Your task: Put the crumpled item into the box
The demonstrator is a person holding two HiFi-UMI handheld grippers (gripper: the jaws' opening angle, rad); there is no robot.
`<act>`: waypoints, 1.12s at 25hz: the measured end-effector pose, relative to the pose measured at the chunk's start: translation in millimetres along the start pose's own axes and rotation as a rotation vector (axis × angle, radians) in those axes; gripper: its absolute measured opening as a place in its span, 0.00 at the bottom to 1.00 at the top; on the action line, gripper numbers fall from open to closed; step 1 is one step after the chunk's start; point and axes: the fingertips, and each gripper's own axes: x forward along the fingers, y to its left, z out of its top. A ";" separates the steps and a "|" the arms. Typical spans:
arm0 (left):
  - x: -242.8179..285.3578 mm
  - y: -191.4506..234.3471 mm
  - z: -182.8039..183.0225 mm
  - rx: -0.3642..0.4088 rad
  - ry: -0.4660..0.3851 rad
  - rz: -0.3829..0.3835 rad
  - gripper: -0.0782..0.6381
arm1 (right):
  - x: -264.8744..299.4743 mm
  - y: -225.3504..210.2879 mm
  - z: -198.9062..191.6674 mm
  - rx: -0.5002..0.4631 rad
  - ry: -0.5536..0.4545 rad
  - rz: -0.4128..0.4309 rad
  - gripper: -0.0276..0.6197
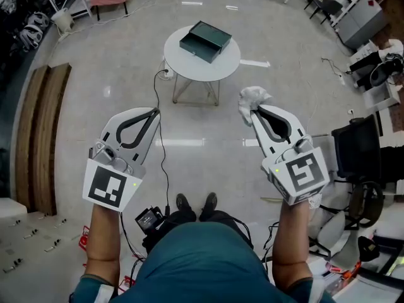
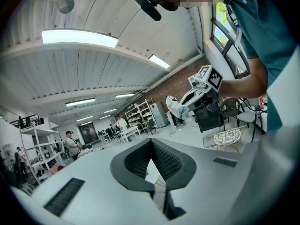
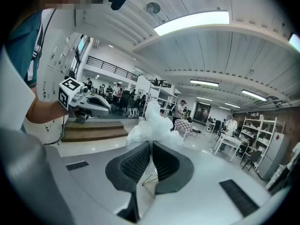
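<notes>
Being squeezed by the right gripper (image 1: 254,112) so it can be carried, the crumpled item (image 1: 252,96) is held well apart from the box (image 1: 205,41) on the table (image 1: 231,64). The left gripper (image 1: 155,112) is closed, empty.

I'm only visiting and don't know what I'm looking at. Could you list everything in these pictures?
Round table: one, white, on the floor ahead of the person.
Box: one, dark green, on the table.
Crumpled item: one, white, pinched at the tip of the right tool.
Cable: one, black, trailing over the floor from beside the table towards the person.
Wooden step: one, brown, on the floor at the left.
Office chair: one, black, at the right.
Shoes: two, dark, below the tools.
Left tool: one, white with black pads, jaws together on nothing.
Right tool: one, same colours, jaws closed on the crumpled item.
</notes>
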 end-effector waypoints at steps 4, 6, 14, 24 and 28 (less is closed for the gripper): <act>-6.0 9.4 -6.1 -0.001 -0.009 -0.011 0.13 | 11.7 10.0 8.9 -0.010 -0.012 0.004 0.11; -1.1 9.8 -5.4 0.000 -0.011 -0.018 0.13 | 13.8 6.8 11.4 -0.013 -0.021 0.005 0.11; 44.6 3.6 -0.9 0.000 0.011 -0.014 0.13 | 26.8 -33.6 2.6 0.006 -0.060 0.046 0.11; 122.7 12.9 9.1 -0.002 0.066 0.052 0.13 | 66.9 -114.4 -7.7 0.011 -0.113 0.148 0.11; 149.7 21.3 4.2 -0.009 0.092 0.081 0.13 | 86.7 -139.9 -12.1 0.013 -0.119 0.187 0.11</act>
